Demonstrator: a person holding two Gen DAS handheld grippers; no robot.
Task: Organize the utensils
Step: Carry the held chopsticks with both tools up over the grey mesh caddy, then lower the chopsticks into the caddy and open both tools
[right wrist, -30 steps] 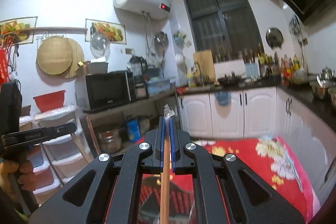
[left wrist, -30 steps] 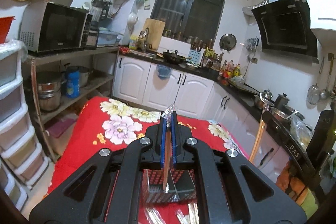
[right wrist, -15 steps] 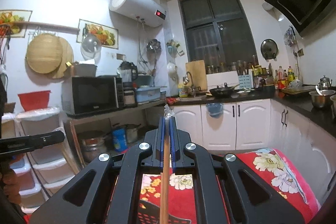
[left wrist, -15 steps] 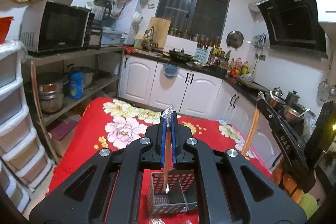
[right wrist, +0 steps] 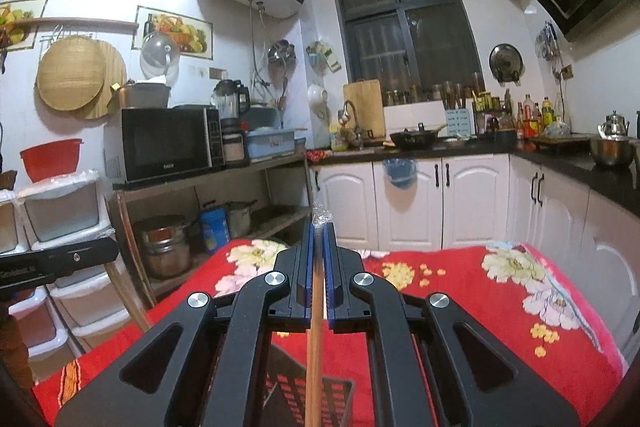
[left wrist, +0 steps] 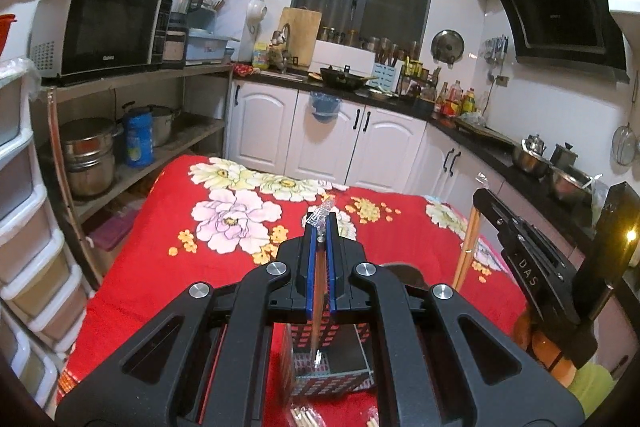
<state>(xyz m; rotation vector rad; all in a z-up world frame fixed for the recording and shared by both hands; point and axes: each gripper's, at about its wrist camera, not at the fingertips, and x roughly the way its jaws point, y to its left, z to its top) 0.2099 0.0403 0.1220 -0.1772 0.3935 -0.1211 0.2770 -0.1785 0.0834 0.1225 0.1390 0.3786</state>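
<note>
From my left wrist camera, my left hand-held gripper has its blue pads pressed together on a wrapped chopstick pair, the clear wrapper end sticking out past the tips; the sticks hang down between the fingers, their lower end inside the black mesh utensil holder that stands on the surface with the red floral cloth; more wrapped chopsticks lie on the cloth just in front of the holder, at the bottom edge of the view; to the right my right hand-held gripper comes in from the side, a brown stick hanging down from its tip, above the cloth and apart from the holder.

From my right wrist camera, my right hand-held gripper is pinching a brown chopstick pair, with a crumple of clear wrapper at the tips; the sticks run back toward the camera along the gap between the fingers; the utensil holder sits low in view, its mesh rim showing behind the sticks, on the same red cloth; whether the sticks reach into it I cannot tell; part of my left tool shows at the left edge.
</note>
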